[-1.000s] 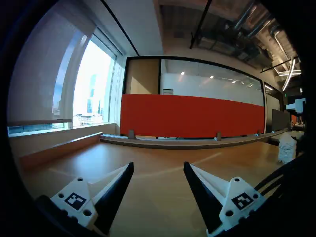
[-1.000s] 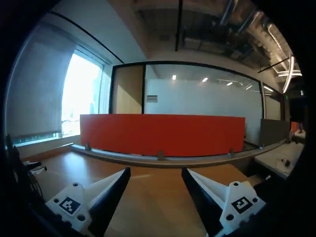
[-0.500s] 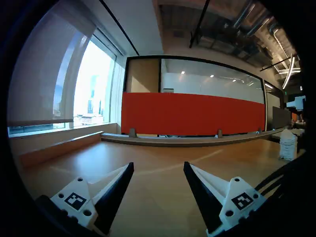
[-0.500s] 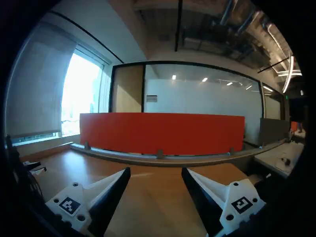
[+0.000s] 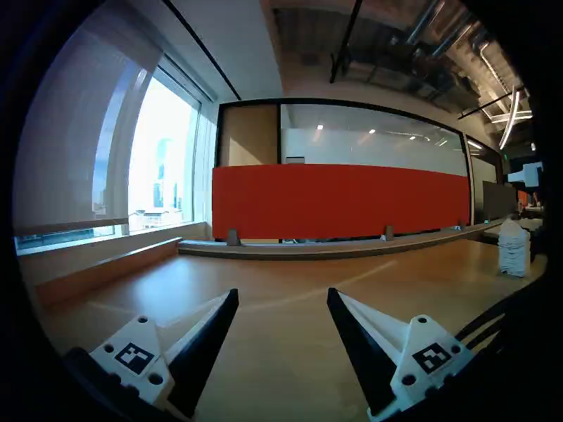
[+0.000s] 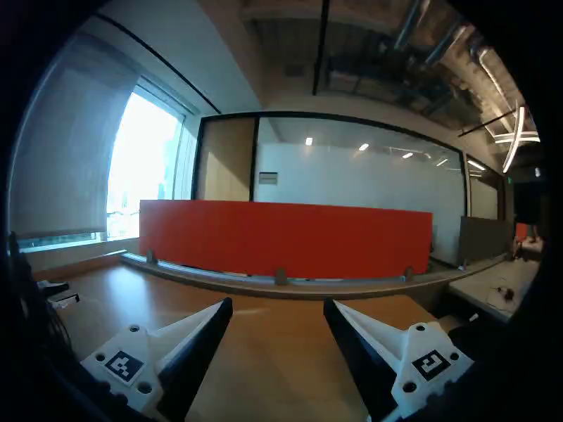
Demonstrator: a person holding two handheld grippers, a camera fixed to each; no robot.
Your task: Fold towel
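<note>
My left gripper [image 5: 282,292] hovers open over a bare wooden table [image 5: 281,281], with nothing between its black fingers [image 5: 204,337]. My right gripper [image 6: 277,302] is open too, above the same kind of wooden tabletop [image 6: 274,330], and holds nothing. In the left gripper view, a white stack [image 5: 514,250] that looks like folded cloth stands far off on the table at the right edge. What it is exactly I cannot tell.
An orange divider panel [image 5: 338,200] [image 6: 281,239] runs along the table's far edge. A window [image 5: 158,169] and a low wooden ledge [image 5: 105,264] line the left side. Dark gear with white parts [image 6: 49,292] sits at the left edge of the right gripper view.
Both views have shifted slightly, the right one tipping up a little. In the left gripper view the white stack has drifted into fuller sight. Both grippers stay open.
</note>
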